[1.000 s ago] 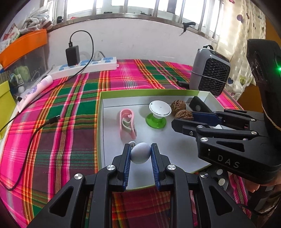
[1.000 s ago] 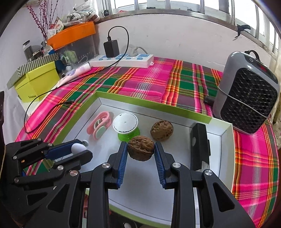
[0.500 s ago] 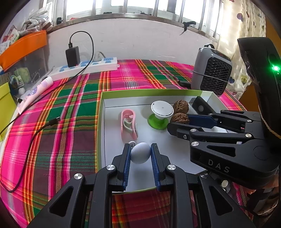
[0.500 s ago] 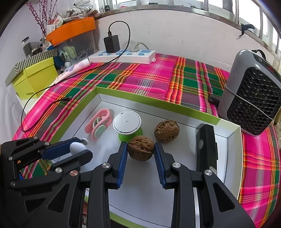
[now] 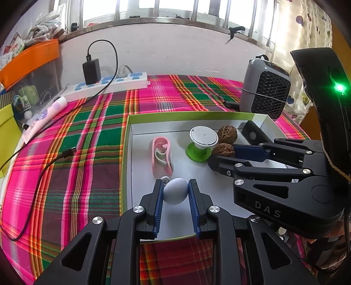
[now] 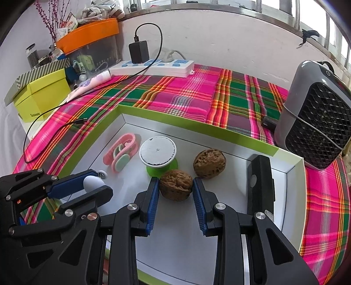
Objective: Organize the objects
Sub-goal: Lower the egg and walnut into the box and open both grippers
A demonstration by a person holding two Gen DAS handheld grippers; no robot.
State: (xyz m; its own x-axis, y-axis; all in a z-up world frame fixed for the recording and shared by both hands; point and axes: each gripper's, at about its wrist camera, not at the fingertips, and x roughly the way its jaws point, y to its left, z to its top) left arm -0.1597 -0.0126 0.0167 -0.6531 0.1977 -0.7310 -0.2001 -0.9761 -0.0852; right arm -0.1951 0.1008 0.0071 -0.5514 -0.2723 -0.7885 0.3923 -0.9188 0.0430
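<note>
Your left wrist camera sits close behind its jaws, looking steeply down and forward over the tray point(image 5: 129, 140) toward the windowed wall. Your right wrist camera does likewise from the tray's other side. Both views share the tray floor, the walnut point(image 6: 209, 164) ahead of the right jaws, the power strip point(image 5: 109, 85) and the heater point(image 6: 316, 131). Each view shows the other gripper beside its own jaws.

A bright corner by a barred window

Daylight pours through the metal-barred window point(image 5: 175, 8) above a scuffed white plaster wall point(image 5: 179, 54). A pink-and-green plaid cloth point(image 6: 186, 92) covers the table. A white power strip point(image 6: 153, 66) lies along the wall, a grey grille-fronted heater point(image 6: 316, 131) stands right, and a patterned curtain point(image 5: 307, 26) hangs beyond.
</note>
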